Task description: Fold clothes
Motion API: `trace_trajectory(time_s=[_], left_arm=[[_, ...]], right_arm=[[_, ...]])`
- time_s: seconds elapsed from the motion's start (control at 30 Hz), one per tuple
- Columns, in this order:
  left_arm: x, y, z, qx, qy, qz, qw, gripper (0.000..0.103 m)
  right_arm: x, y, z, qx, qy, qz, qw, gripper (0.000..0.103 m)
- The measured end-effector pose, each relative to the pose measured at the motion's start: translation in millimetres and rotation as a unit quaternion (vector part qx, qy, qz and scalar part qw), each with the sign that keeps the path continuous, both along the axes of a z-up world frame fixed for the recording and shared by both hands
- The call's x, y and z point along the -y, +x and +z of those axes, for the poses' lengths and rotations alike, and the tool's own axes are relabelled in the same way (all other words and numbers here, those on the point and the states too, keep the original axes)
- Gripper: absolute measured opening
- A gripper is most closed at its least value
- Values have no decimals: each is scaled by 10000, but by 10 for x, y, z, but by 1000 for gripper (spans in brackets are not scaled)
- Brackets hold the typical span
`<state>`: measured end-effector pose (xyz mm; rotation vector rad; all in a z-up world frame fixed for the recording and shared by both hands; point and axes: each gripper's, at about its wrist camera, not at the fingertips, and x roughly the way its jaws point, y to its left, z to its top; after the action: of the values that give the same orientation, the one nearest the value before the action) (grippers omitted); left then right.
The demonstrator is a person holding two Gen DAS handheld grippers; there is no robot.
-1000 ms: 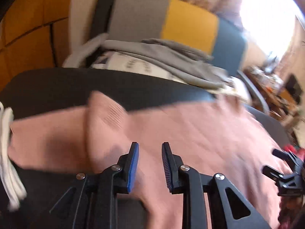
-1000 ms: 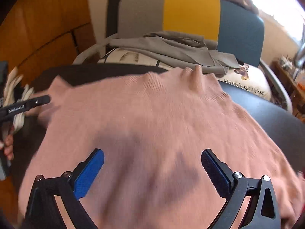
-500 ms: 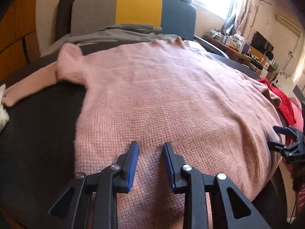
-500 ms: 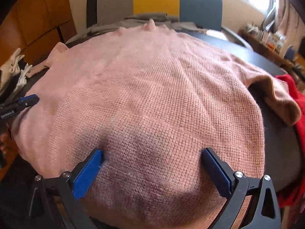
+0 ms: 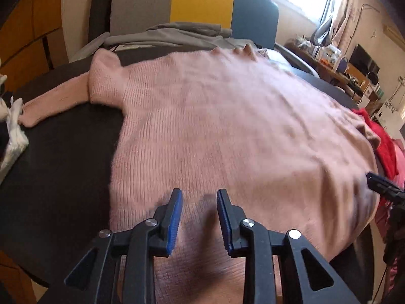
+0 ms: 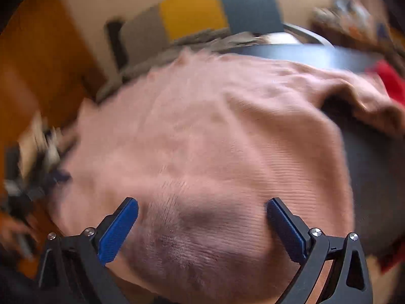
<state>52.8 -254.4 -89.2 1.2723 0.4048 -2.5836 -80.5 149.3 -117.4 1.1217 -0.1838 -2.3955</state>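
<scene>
A pink knit sweater lies spread flat on a dark round table, collar far, hem near. Its left sleeve stretches out over the table to the left. My left gripper hovers over the near hem, slightly open, with nothing pinched between its blue pads. My right gripper stands wide open over the hem of the sweater, further right. That view is motion-blurred. The right gripper's tip shows at the left wrist view's right edge. The sweater's right sleeve lies bunched at the table's right.
Behind the table stands a chair with a grey, yellow and blue back and grey clothes piled on it. Red clothing lies at the right edge, a white cloth at the left. A cluttered desk stands far right.
Both grippers have drawn back from over the sweater's middle and sleeve to its near hem. The right wrist view has tilted and is now blurred. Neither gripper's opening has changed.
</scene>
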Motion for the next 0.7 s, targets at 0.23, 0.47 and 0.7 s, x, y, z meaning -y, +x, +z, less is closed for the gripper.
trace_trajectory(time_s=[0.23,0.47,0.7], left_arm=[[-505,-686,212,-299,-201,-1010,9942,28],[-1060,-1245,25,-153,-295,-1858,9820,28],[-1003,-1124,-210,-213,176,-1763,9840,36]], right_arm=[[-1104,-441,219,342,-1538,-1656,9735,102],[-1775,-1319,51,817,-1589,-3013,9366,82],[-1786,-1679,-122,1235,-1035,-2991,9405,33]])
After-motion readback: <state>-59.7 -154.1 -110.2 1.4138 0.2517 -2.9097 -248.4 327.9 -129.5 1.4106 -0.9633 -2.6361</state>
